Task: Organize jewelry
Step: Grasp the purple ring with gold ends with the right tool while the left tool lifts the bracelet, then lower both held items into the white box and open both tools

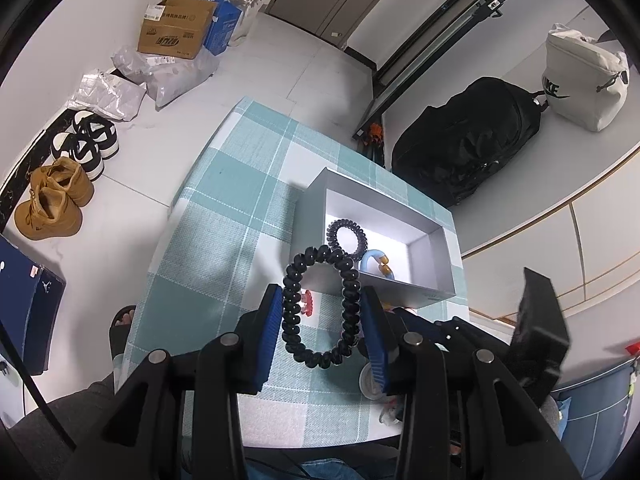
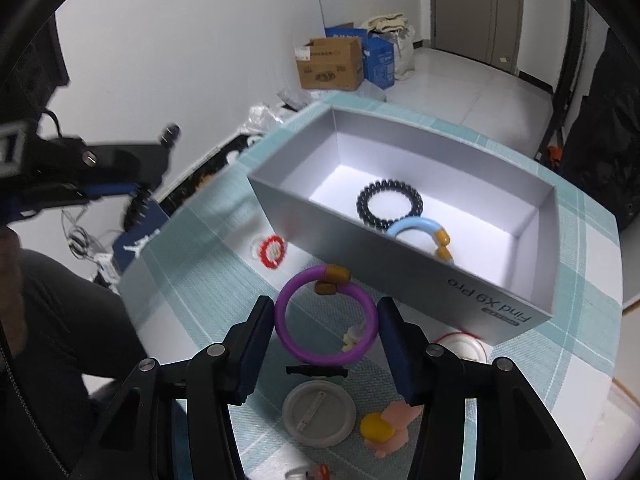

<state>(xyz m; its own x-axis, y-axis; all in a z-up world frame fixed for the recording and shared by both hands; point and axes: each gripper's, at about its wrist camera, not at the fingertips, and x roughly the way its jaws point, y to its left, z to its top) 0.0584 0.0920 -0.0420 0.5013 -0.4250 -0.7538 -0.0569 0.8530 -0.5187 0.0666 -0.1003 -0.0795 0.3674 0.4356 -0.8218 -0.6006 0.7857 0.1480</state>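
Note:
My left gripper [image 1: 322,312] is shut on a black spiral hair tie [image 1: 347,288] and holds it above the checked tablecloth [image 1: 224,208], just short of the grey box [image 1: 430,258]. The box [image 2: 320,236] holds another black spiral hair tie [image 2: 390,203] and a light blue ring with amber beads [image 2: 420,227]. My right gripper [image 2: 326,320] is shut on a purple ring with amber beads [image 2: 288,332], held near the box's front wall. A red beaded ring [image 2: 273,251] lies on the cloth left of the box.
Under my right gripper lie a grey round badge [image 2: 319,414], a yellow and pink clip [image 2: 386,426] and a white round item [image 2: 464,346]. The left gripper's body shows at the left [image 2: 100,168]. Shoes [image 1: 56,200], cardboard boxes [image 1: 176,28] and a black bag [image 1: 468,140] sit on the floor.

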